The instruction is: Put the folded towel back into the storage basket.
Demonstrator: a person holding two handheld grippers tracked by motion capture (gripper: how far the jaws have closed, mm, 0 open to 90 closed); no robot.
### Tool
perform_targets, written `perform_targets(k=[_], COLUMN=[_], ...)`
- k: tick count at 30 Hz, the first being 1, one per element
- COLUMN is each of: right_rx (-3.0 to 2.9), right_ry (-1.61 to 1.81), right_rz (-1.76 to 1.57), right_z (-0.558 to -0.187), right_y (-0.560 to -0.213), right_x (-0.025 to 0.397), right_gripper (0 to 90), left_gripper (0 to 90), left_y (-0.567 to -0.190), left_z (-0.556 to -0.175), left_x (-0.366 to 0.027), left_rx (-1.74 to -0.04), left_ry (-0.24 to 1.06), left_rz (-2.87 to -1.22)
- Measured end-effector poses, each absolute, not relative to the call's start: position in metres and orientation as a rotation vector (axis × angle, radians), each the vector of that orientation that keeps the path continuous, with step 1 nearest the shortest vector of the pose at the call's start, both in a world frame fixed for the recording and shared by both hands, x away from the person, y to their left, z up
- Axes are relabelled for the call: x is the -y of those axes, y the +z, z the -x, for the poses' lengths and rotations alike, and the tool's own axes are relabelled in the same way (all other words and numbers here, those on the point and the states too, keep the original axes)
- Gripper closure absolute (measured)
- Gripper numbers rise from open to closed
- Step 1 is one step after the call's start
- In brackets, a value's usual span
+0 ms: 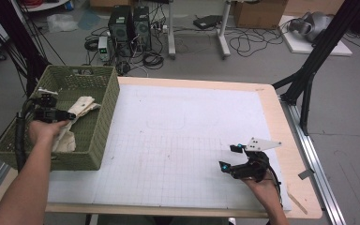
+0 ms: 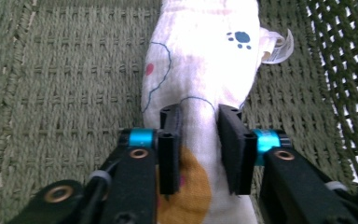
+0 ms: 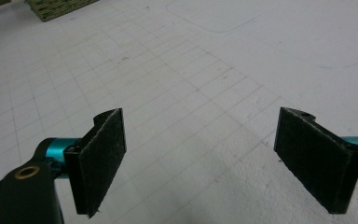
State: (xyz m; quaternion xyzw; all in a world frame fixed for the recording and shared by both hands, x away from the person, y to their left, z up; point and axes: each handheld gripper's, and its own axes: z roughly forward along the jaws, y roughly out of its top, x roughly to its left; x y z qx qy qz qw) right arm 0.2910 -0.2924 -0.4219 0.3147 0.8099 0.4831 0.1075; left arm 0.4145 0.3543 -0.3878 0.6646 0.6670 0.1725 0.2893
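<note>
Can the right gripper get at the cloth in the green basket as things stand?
Probably not directly: the right gripper sits open across the table, and the basket wall stands between. The left gripper already pinches the cloth.

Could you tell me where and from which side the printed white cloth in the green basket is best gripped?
Probably at the bunched, narrow waist of the cloth, coming down from above through the open top of the basket. There the fabric gathers into a ridge slim enough to fit between the jaws, which is where the left tongs already pinch it. The flat parts offer no edge.
</note>
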Motion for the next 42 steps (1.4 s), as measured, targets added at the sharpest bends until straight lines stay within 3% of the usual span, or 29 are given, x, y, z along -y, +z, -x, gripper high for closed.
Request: perform_targets(k=[7, 15, 30, 36, 42], right_rx=[-2.384, -2.381, -2.379, -2.376, -2.371], right_ry=[1.42, 1.426, 1.432, 1.441, 1.442], right_rz=[-0.924, -0.925, -0.918, -0.922, -0.909], right_z=[-0.291, -0.291, -0.29, -0.289, -0.29], right_y=[-0.422, -0.421, -0.42, -0.419, -0.419], right_x=[0.292, 0.292, 0.292, 0.293, 0.293], right_gripper=[15.9, 15.9, 15.9, 15.9, 15.9], left_gripper=[58.2, 56.0, 49.3, 54.5, 74.2], left_y=[-0.385, -0.381, -0.379, -0.381, -0.383], left_z=[-0.413, -0.41, -0.403, -0.404, -0.404], left_x=[-0.355, -0.353, -0.35, -0.35, -0.349], left_rx=[-1.732, -1.675, -1.685, -1.699, -1.661], left_ry=[0.443, 0.432, 0.428, 0.424, 0.377], left_rz=[-1.765, -1.777, -1.963, -1.996, -2.02])
